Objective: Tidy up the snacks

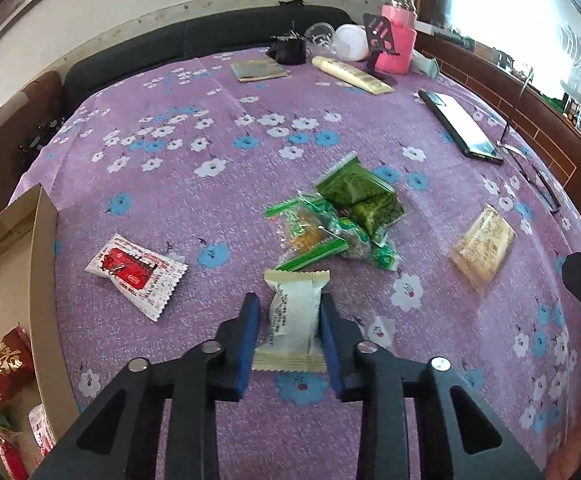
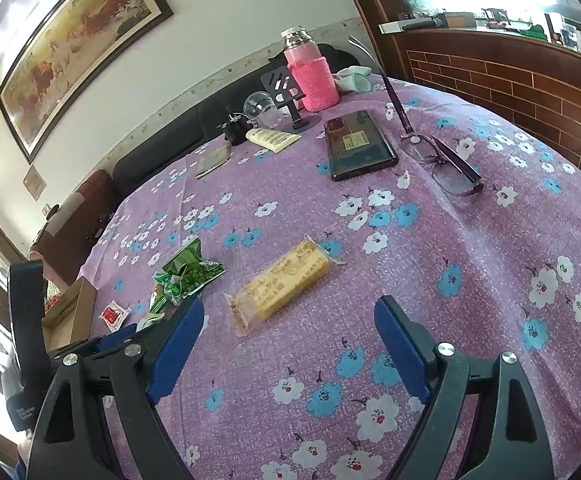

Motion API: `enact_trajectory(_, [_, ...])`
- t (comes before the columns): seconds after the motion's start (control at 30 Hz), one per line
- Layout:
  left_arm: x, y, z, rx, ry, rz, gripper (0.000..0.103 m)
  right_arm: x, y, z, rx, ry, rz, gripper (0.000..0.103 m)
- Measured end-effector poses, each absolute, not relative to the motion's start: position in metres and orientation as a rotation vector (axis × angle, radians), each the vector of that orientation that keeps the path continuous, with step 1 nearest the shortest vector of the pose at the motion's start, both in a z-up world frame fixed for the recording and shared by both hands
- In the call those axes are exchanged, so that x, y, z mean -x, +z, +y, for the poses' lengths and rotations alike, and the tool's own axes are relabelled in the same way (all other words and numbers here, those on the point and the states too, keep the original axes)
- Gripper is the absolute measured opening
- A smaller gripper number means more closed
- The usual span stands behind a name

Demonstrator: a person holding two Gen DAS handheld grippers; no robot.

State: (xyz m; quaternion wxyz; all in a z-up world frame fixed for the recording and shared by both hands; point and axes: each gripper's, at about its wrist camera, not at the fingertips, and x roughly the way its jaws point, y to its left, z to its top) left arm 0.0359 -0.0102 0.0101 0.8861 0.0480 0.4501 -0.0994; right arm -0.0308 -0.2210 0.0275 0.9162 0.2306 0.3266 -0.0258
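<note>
My left gripper [image 1: 290,320] is clamped on the white snack pack [image 1: 293,322] at its middle; it seems light, soft and crinkly. My right gripper [image 2: 289,330] stands apart, empty.

A wrapped snack [image 1: 294,320] lies near the table's [image 1: 210,140] front edge, a packet pile [image 1: 338,216] behind it, a box [image 1: 6,280] at the left edge.

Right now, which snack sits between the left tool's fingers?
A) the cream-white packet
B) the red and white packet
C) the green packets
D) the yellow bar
A: the left tool is closed on the cream-white packet, its blue pads pressing both sides.
</note>
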Motion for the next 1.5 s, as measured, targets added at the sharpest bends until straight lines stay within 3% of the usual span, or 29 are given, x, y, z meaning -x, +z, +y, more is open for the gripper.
enact_trajectory(0.27, [-0.036,0.009,-0.005,-0.101,-0.194,0.918,0.025,0.011,0.013,-0.241,-0.671,-0.034,0.837,0.083])
enact_trajectory(0.53, [-0.038,0.010,0.000,-0.077,-0.189,0.929,0.025,-0.031,0.014,-0.224,-0.666,-0.019,0.963,0.082])
enact_trajectory(0.73, [-0.038,0.009,0.001,-0.069,-0.189,0.931,0.025,-0.068,0.016,-0.195,-0.463,-0.103,1.014,0.082])
enact_trajectory(0.93, [-0.038,0.010,0.001,-0.069,-0.190,0.931,0.025,-0.099,0.008,-0.145,-0.060,-0.041,1.016,0.081])
enact_trajectory(1.03, [-0.038,0.009,0.001,-0.074,-0.187,0.929,0.025,-0.093,0.007,-0.144,-0.016,-0.033,1.000,0.080])
enact_trajectory(1.3, [-0.038,0.009,0.000,-0.081,-0.184,0.925,0.026,-0.077,0.011,-0.164,-0.045,-0.094,0.953,0.035])
enact_trajectory(1.5, [-0.038,0.009,0.003,-0.069,-0.176,0.921,0.025,-0.066,0.012,-0.169,-0.124,-0.050,0.862,0.032])
